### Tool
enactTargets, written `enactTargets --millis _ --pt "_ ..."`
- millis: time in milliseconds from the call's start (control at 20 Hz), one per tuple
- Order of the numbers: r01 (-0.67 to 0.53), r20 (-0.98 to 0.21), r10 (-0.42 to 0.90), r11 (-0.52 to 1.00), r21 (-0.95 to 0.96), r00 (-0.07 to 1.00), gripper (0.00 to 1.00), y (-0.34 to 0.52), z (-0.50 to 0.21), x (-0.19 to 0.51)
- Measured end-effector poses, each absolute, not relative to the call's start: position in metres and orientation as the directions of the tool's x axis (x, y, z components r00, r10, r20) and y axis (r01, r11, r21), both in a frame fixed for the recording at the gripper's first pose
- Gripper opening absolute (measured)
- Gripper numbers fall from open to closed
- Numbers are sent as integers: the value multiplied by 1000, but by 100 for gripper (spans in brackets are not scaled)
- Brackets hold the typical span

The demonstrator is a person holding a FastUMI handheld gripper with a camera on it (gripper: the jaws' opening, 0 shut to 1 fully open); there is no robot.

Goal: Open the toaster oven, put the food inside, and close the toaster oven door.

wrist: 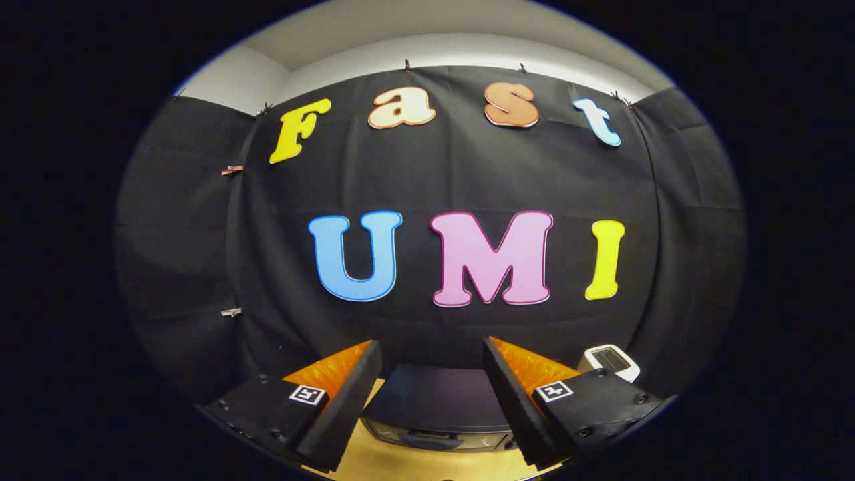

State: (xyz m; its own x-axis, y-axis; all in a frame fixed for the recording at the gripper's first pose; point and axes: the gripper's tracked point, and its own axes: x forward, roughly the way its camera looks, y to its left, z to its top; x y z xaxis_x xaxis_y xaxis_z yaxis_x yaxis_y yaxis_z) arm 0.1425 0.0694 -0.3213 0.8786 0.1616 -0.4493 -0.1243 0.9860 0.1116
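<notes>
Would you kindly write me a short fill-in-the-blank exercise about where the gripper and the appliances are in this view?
1. The gripper has its fingers spread ____, with nothing held between them.
2. The toaster oven sits on the wooden table, seen ____ the two fingers.
3. The oven's door is ____.
4. The small white appliance stands beyond the ____ finger.

Missing words: open; between; closed; right

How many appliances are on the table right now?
2. The toaster oven sits just ahead, between the open tool's fingers; a white toaster stands beyond the right finger. The fingers may hide others.
</notes>
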Motion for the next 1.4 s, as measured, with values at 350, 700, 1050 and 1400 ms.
enactTargets --millis 350,700,1050,1400 --pt "-75 -589 135 989 126 797 98 71 -420 128" --pt "-14 -693 77 995 97 717 98 70 -514 101" --pt "41 -764 1 999 36 645 98 62 -568 83" --pt "39 -782 -17 999 9 624 99 63 -583 74"
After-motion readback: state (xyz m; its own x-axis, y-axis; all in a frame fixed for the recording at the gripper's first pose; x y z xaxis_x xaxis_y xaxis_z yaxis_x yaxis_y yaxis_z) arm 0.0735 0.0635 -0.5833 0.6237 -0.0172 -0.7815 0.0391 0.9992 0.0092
